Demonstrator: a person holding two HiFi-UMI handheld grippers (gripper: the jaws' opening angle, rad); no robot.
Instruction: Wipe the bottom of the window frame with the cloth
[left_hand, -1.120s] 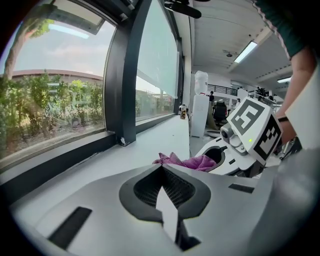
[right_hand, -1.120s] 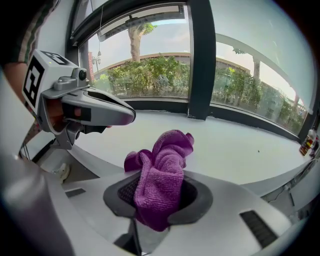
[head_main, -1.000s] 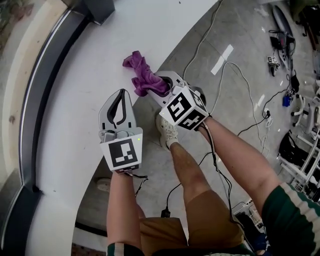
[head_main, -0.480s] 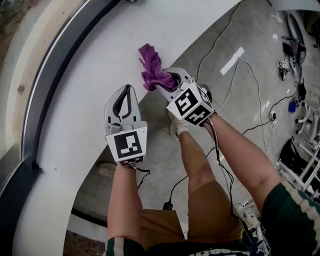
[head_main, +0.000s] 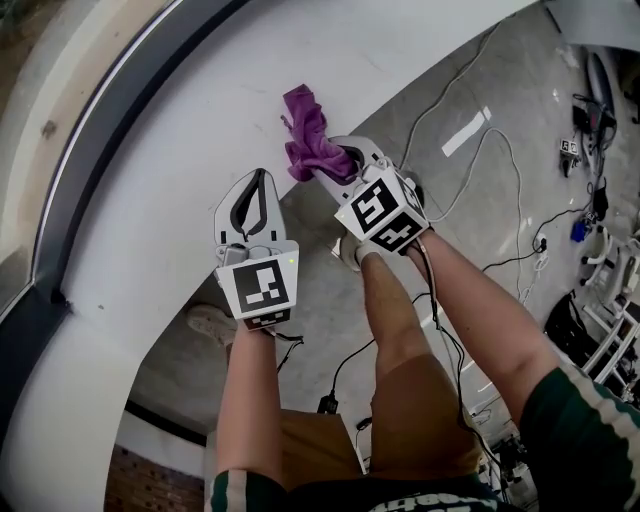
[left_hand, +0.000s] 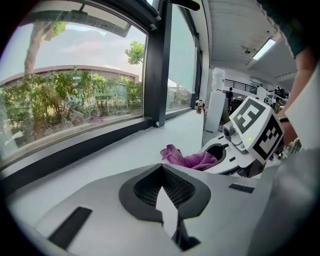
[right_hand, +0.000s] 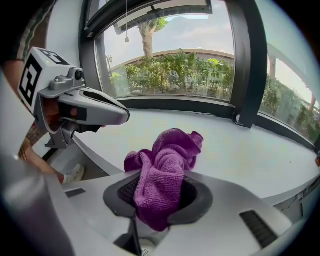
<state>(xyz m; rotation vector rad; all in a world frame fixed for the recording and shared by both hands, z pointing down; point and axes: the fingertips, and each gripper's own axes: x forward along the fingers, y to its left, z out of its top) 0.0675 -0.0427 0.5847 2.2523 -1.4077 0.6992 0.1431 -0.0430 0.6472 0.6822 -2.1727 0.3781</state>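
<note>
Right gripper (head_main: 343, 162) clenched on purple cloth (head_main: 308, 140). The cloth is bunched between the jaws, most of it sticking out past the tips over the white sill (head_main: 170, 120); contact with the sill is unclear. The dark window frame (head_main: 95, 165) lies well apart, beyond the sill. Left gripper (head_main: 257, 182) is just beside the right one, jaws together with nothing held.

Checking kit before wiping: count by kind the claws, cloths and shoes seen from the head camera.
Purple cloth: 1
Claws: 2, the left claw shut and empty, the right claw shut on the purple cloth
Shoes: 2
Total: 5
</note>
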